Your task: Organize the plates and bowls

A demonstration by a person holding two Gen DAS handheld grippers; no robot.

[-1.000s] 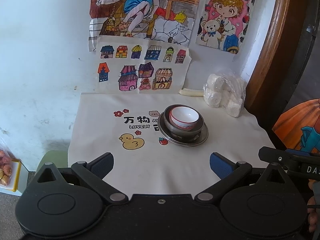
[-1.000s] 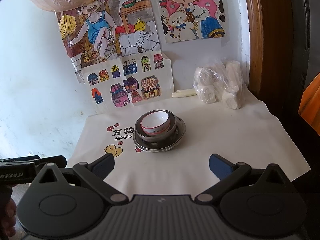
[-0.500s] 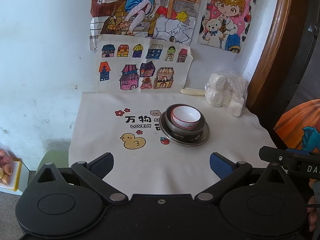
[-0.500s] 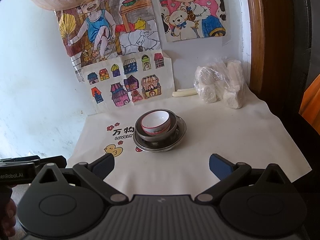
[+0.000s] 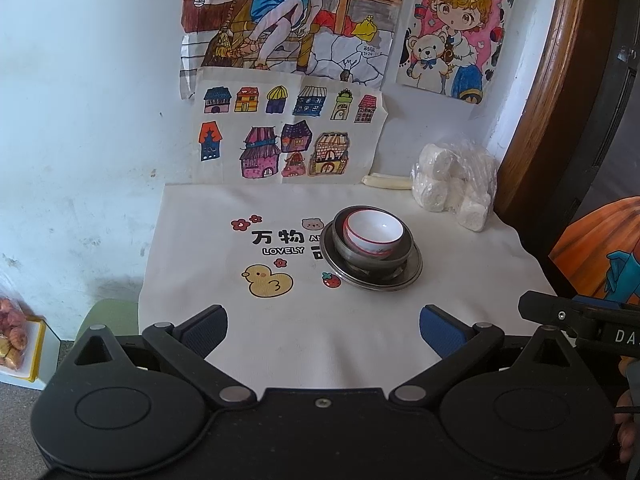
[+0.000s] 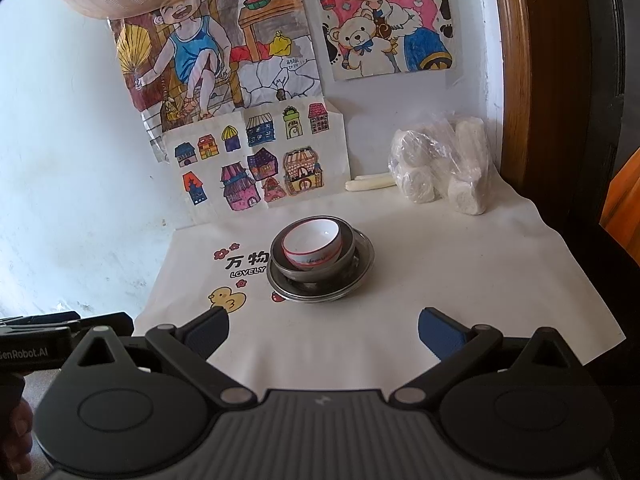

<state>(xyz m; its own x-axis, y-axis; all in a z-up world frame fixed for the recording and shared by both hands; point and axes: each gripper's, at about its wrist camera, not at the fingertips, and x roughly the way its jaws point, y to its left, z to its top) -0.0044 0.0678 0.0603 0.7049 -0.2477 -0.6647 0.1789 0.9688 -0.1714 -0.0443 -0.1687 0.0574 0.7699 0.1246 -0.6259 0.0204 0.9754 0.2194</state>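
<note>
A white bowl with a red rim [image 5: 374,230] [image 6: 313,240] sits tilted inside a metal bowl [image 5: 394,256] [image 6: 344,256], which rests on a metal plate [image 5: 376,280] [image 6: 320,294] in the middle of the table. My left gripper [image 5: 323,330] is open and empty, held back over the table's near edge. My right gripper [image 6: 323,330] is open and empty, also near the front edge. Both are well short of the stack.
A white printed cloth [image 5: 240,300] [image 6: 480,280] covers the table. A plastic bag of white rolls [image 5: 456,184] [image 6: 444,164] and a white stick [image 5: 386,181] lie at the back right by the wall. A wooden frame [image 5: 536,80] stands to the right.
Both views shift only slightly; the grippers drift a little. The stack of bowls and plate has not moved.
</note>
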